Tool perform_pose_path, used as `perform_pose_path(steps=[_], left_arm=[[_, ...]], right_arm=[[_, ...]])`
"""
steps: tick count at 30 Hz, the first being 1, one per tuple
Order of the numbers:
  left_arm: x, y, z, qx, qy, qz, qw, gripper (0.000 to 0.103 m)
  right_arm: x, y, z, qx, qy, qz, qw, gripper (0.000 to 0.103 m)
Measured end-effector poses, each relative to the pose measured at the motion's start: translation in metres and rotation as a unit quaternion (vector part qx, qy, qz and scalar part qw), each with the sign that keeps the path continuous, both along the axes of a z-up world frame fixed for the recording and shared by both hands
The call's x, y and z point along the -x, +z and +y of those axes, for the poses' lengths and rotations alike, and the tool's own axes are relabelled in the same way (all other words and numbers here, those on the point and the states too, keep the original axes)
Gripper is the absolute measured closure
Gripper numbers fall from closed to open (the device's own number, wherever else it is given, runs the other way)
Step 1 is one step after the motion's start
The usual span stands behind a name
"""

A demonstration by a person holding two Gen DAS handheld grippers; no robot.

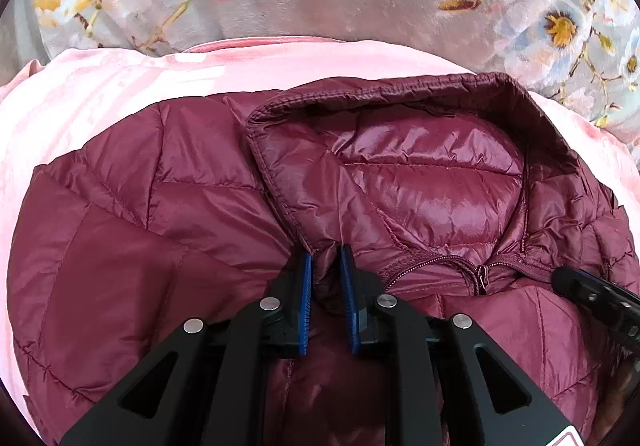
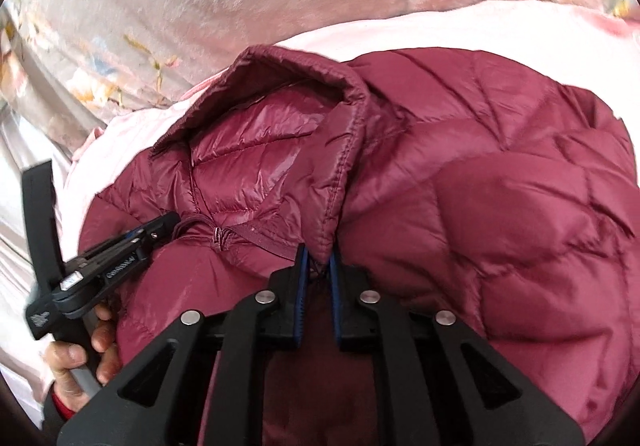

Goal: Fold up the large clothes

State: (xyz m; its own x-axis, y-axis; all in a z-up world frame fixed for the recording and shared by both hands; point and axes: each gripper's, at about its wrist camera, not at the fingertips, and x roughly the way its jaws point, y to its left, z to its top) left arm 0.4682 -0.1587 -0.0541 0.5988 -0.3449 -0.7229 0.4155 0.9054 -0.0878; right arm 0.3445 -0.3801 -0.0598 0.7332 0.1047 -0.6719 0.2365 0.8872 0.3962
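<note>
Both the left claw (image 1: pixel 326 270) and right claw (image 2: pixel 318 266) are pinching the collar corners of a puffy, slippery, lightweight maroon jacket (image 1: pixel 168 230), likely the firmest hold.

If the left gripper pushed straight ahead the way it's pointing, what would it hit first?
The left gripper is already pinching the maroon puffer jacket at the hood's lower edge. Straight ahead it would press into the hood, likely its shiny lining first.

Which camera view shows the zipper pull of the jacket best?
The left wrist view: the zipper pull is sharp, with the teeth beside it. In the right wrist view it is smaller and blurred, near the left tongs.
</note>
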Motion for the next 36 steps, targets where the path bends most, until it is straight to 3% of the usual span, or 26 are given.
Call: perform_pose_path(steps=[2, 4, 6, 8, 12, 15, 18, 22, 27, 31, 33, 36], left_arm=[[-0.001, 0.002, 0.011, 0.028, 0.007, 0.008, 0.9996, 0.080], [-0.002, 0.007, 0.025, 0.053, 0.024, 0.023, 0.9980, 0.078], [0.003, 0.016, 0.033, 0.045, 0.040, 0.028, 0.9978, 0.082], [0.013, 0.036, 0.036, 0.036, 0.048, 0.002, 0.9982, 0.083], [0.027, 0.068, 0.018, 0.038, 0.022, -0.030, 0.9986, 0.082], [0.020, 0.056, -0.010, -0.018, 0.025, -0.035, 0.9989, 0.082], [0.008, 0.017, -0.023, -0.064, 0.043, -0.015, 0.9969, 0.082], [0.008, 0.002, -0.017, -0.061, 0.047, -0.024, 0.9968, 0.079], [0.008, 0.001, -0.010, -0.042, 0.046, -0.020, 0.9978, 0.078], [0.010, 0.006, 0.010, 0.002, 0.049, -0.002, 0.9988, 0.077], [0.012, 0.016, 0.024, 0.012, 0.057, 0.015, 0.9982, 0.079], [0.006, 0.045, 0.037, 0.020, 0.067, 0.003, 0.9976, 0.079]], right_arm=[[0.018, 0.012, -0.010, 0.008, -0.044, -0.008, 0.999, 0.092], [0.037, 0.033, -0.010, 0.060, -0.090, -0.031, 0.994, 0.089], [0.038, 0.052, 0.007, 0.092, -0.060, -0.047, 0.993, 0.089], [0.026, 0.059, 0.027, 0.111, -0.014, -0.047, 0.993, 0.090], [-0.014, 0.043, 0.049, 0.138, 0.018, -0.018, 0.990, 0.090], [-0.028, 0.015, 0.044, 0.138, 0.001, 0.015, 0.990, 0.091], [-0.025, -0.002, 0.047, 0.161, -0.004, 0.022, 0.987, 0.094], [-0.025, -0.003, 0.054, 0.185, -0.002, 0.021, 0.983, 0.094], [-0.025, -0.003, 0.046, 0.162, 0.008, 0.017, 0.987, 0.095], [-0.006, 0.005, 0.020, 0.098, -0.023, 0.014, 0.995, 0.096], [0.007, 0.014, 0.005, 0.072, -0.046, 0.006, 0.996, 0.096], [0.010, 0.041, -0.012, 0.059, -0.060, -0.017, 0.996, 0.092]])
